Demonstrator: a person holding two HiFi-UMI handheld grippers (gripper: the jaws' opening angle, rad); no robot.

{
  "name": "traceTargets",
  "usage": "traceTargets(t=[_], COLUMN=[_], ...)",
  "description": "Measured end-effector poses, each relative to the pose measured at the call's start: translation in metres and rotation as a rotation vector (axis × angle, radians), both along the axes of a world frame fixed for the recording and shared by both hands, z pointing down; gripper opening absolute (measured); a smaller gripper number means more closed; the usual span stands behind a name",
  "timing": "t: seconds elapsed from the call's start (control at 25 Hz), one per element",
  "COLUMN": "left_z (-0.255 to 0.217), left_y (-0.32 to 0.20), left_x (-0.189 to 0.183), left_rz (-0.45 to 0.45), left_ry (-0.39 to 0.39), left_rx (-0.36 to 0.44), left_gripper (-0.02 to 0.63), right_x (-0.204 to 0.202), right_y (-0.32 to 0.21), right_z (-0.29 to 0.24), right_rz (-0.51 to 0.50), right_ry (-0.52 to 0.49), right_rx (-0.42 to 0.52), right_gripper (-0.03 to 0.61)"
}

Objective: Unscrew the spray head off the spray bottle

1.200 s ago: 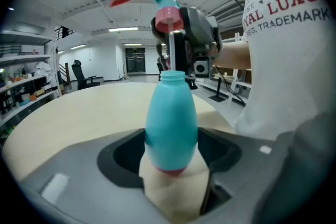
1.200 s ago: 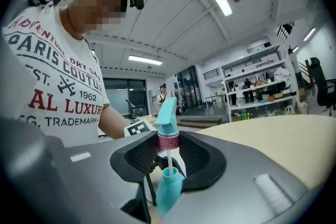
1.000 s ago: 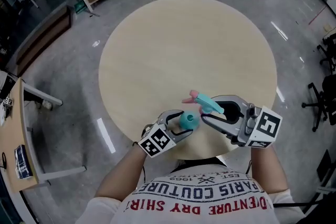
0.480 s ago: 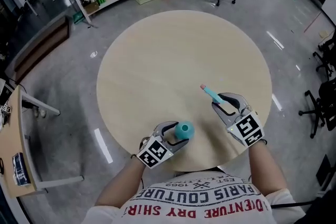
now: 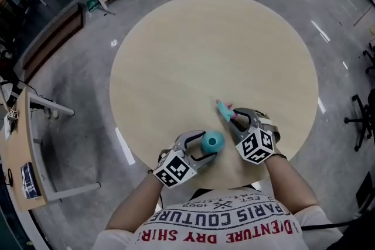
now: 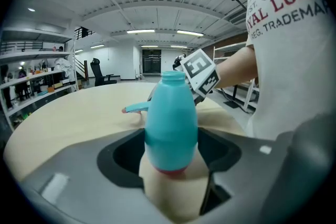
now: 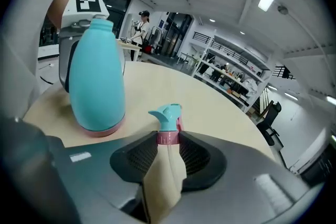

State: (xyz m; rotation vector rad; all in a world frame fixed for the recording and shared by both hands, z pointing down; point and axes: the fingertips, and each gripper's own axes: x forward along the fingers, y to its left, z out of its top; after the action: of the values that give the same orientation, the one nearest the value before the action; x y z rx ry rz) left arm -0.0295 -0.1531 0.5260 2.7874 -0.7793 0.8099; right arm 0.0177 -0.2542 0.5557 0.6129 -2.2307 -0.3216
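Item one: left tongs (image 5: 201, 148), clamped on the lower body of the spray bottle (image 6: 170, 123). The bottle is held upright between the jaws, with its pink base on the round table (image 5: 205, 50) and its neck bare at the top.

Item two: right tongs (image 5: 239, 121), closed partway on the pink collar (image 7: 168, 137) of the spray head (image 7: 166, 115). The head is already parted from the bottle and is carried low over the table; whether it touches the tabletop cannot be told.

Relation noted: the head's long axis runs straight out from the right jaws, with the teal nozzle end farthest from them. The bottle stands to the left of those jaws, near but apart. The right tongs are the nearer, being on the head itself.

Judgement: the unscrewing is taken as done. A set-down is expected next, for which bare table ahead of the right jaws, clear of the bottle, is required.
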Motion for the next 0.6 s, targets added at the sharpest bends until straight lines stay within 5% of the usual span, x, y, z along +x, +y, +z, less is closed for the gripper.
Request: traceTargets(t=[0.4, 0.6], left_z=[0.004, 0.001], left_y=[0.003, 0.001], left_x=[-0.006, -0.003], left_rz=[0.009, 0.026], left_ry=[0.0, 0.06], left_rx=[-0.029, -0.02], left_gripper=[0.311, 0.321], right_x=[-0.012, -0.006], right_y=[0.01, 0.007], right_z=[0.025, 0.008], right_rz=[0.019, 0.1], right_ry=[-0.019, -0.132], right_rx=[-0.1, -0.123], right_gripper=[0.133, 0.178])
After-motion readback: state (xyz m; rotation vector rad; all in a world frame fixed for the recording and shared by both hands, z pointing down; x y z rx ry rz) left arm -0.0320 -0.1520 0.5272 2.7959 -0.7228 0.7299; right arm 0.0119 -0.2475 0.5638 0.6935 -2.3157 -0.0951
